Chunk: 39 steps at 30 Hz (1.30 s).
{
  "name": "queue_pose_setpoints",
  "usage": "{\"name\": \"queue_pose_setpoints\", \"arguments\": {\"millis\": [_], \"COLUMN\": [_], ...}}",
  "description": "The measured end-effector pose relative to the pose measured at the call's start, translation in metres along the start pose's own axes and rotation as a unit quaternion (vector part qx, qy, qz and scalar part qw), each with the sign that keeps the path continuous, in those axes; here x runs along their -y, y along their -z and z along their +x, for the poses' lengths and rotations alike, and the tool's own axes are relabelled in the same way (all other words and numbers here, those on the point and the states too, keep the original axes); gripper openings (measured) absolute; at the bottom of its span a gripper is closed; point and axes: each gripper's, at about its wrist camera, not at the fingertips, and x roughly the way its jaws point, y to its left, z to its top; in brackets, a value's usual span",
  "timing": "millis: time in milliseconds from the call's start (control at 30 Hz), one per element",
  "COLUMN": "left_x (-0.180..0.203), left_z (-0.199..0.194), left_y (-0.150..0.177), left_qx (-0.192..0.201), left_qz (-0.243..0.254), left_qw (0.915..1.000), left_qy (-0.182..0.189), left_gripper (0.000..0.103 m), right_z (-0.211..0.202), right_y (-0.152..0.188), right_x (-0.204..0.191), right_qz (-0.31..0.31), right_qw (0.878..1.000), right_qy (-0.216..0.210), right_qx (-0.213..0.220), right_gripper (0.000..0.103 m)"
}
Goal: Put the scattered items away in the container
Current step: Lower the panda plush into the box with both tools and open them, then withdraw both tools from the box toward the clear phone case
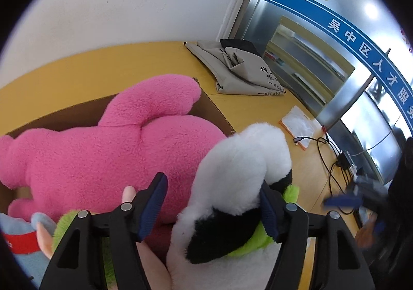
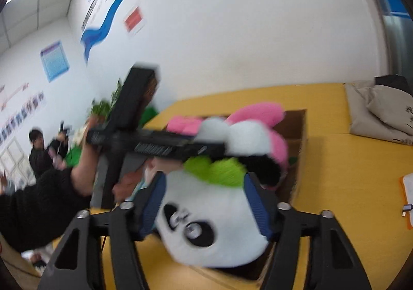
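- Yellow tabletop (image 2: pixel 348 174) under it all, carrying an open cardboard box (image 1: pixel 219 112) already crowded with soft toys.
- Nearest, in the right wrist view: right hand-held gripper (image 2: pixel 204 176) clenched on the panda (image 2: pixel 206 225), both pads pressed against its head, face up towards the camera. Blurred, so firmness of grip hard to judge.
- Panda half over the box's near rim, body lying against the pink plush (image 1: pixel 103 150) inside.
- Left hand-held gripper (image 1: pixel 212 180) spread wide around the panda's black-and-white body; right pad touching fur, left pad apart from it, pink showing in the gap. Released, by the look of it.
- Likely step: settling the panda into the box. Best done by pushing the head down and inward past the rim before letting go, not dropping it on the edge.
- Worth using the left one to press the pink plush aside and make a pocket; little free room inside otherwise.
- Watch for the two tools crossing close above the panda; keep them from knocking together.
- Small toys crowded at the box's left end, including a green one (image 1: pixel 64 223).
- Open tabletop to the right of the box, good for withdrawing.
- Farther right: orange-edged pouch (image 1: pixel 299 127) and black cables (image 1: pixel 327 150); stay clear of these.
- Farthest, by the wall: folded grey bag (image 1: pixel 237 70), well apart from the box.
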Motion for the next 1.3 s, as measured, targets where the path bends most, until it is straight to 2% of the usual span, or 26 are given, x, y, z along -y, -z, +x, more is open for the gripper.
{"name": "queue_pose_setpoints", "arguments": {"millis": [67, 133, 267, 367, 467, 533, 567, 600, 633, 767, 833, 1000, 1067, 1133, 1300], "left_x": [0.004, 0.007, 0.016, 0.027, 0.035, 0.035, 0.034, 0.032, 0.029, 0.014, 0.004, -0.044, -0.060, -0.064, -0.057], "left_z": [-0.004, -0.011, -0.044, -0.061, -0.070, -0.080, -0.086, -0.094, -0.101, -0.133, -0.142, -0.140, -0.135, -0.133, -0.133], "left_y": [0.002, 0.005, 0.014, 0.028, 0.051, 0.067, 0.076, 0.085, 0.093, 0.129, 0.144, 0.185, 0.197, 0.205, 0.210], "left_qx": [0.004, 0.003, 0.036, 0.048, 0.046, 0.049, 0.053, 0.056, 0.059, 0.076, 0.076, 0.048, 0.037, 0.040, 0.046], "left_qz": [0.009, 0.016, 0.032, 0.052, 0.063, 0.060, 0.055, 0.048, 0.039, 0.003, -0.008, -0.082, -0.106, -0.101, -0.093], "left_qw": [0.9999, 0.9998, 0.9988, 0.9970, 0.9957, 0.9955, 0.9956, 0.9958, 0.9960, 0.9944, 0.9932, 0.9891, 0.9859, 0.9848, 0.9845], "left_qy": [-0.009, -0.012, -0.008, -0.032, -0.049, -0.053, -0.055, -0.055, -0.054, -0.073, -0.087, -0.113, -0.124, -0.136, -0.142], "left_gripper": [0.068, 0.067, 0.066, 0.066, 0.066, 0.066, 0.066, 0.066, 0.066, 0.066, 0.066, 0.066, 0.066, 0.066, 0.066], "right_z": [0.030, 0.045, 0.053, 0.046, 0.041, 0.035, 0.030, 0.025, 0.022, 0.005, 0.003, 0.029, 0.048, 0.057, 0.055], "right_y": [0.009, 0.017, 0.030, 0.035, 0.035, 0.034, 0.034, 0.034, 0.034, 0.038, 0.040, 0.055, 0.063, 0.068, 0.071], "right_x": [-0.012, -0.012, -0.003, 0.005, 0.002, -0.006, -0.012, -0.018, -0.026, -0.053, -0.061, -0.039, -0.026, -0.035, -0.037], "right_qz": [-0.022, -0.010, 0.002, 0.025, 0.025, 0.023, 0.024, 0.024, 0.024, 0.014, 0.013, 0.079, 0.083, 0.042, 0.051], "right_qw": [0.999, 0.999, 0.998, 0.998, 0.998, 0.998, 0.999, 0.999, 0.998, 0.998, 0.997, 0.987, 0.978, 0.974, 0.971], "right_qy": [0.022, 0.027, 0.035, 0.023, 0.032, 0.037, 0.037, 0.043, 0.051, 0.057, 0.073, 0.139, 0.179, 0.210, 0.222], "right_qx": [-0.039, -0.046, -0.054, -0.046, -0.043, -0.035, -0.029, -0.022, -0.018, 0.002, 0.004, -0.033, -0.063, -0.073, -0.074], "right_gripper": [0.048, 0.048, 0.048, 0.048, 0.050, 0.065, 0.083, 0.096, 0.099, 0.101, 0.103, 0.103, 0.102, 0.103, 0.102]}}
